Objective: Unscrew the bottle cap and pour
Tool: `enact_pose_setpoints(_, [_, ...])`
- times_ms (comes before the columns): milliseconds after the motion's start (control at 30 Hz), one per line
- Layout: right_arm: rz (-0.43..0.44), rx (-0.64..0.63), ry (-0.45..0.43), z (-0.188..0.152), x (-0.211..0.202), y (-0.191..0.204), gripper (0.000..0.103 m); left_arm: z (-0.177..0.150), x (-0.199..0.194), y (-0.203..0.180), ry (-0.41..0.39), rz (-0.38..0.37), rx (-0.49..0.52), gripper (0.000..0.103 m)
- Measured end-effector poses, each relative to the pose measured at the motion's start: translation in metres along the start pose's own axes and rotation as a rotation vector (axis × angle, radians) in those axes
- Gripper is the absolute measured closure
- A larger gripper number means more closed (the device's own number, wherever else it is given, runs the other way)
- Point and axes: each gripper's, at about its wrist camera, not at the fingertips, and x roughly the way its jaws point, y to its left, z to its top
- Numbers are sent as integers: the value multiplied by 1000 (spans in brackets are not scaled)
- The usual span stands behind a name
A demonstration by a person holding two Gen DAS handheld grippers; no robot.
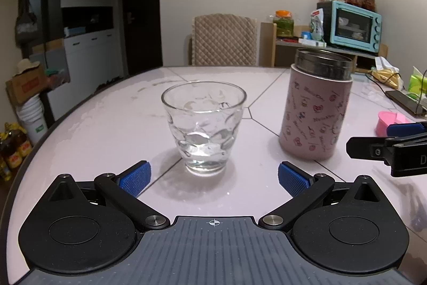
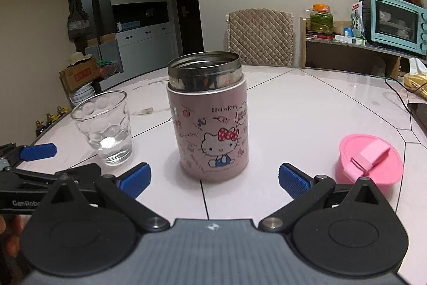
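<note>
On the pale tabletop, the uncapped Hello Kitty flask stands between the glass and pink cap; left gripper and right gripper fingers spread wide, empty.

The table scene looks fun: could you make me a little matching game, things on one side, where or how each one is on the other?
Things:
1. Hello Kitty bottle
2. glass
3. pink cap
4. toaster oven

States or places:
A. lying on the table, off the bottle
B. on a shelf by the wall
C. upright, mouth open
D. clear, with a little water at the bottom

Pairs: 1-C, 2-D, 3-A, 4-B
</note>
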Motion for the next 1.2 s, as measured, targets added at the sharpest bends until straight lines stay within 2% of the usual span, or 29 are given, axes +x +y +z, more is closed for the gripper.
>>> enact_pose_setpoints(700, [15, -47, -55, -24, -58, 8, 0, -16, -56, -20, -23, 50, -7, 0])
enact_pose_setpoints(1200, [21, -57, -66, -37, -84, 14, 0, -22, -86, -30, -46, 70, 3, 0])
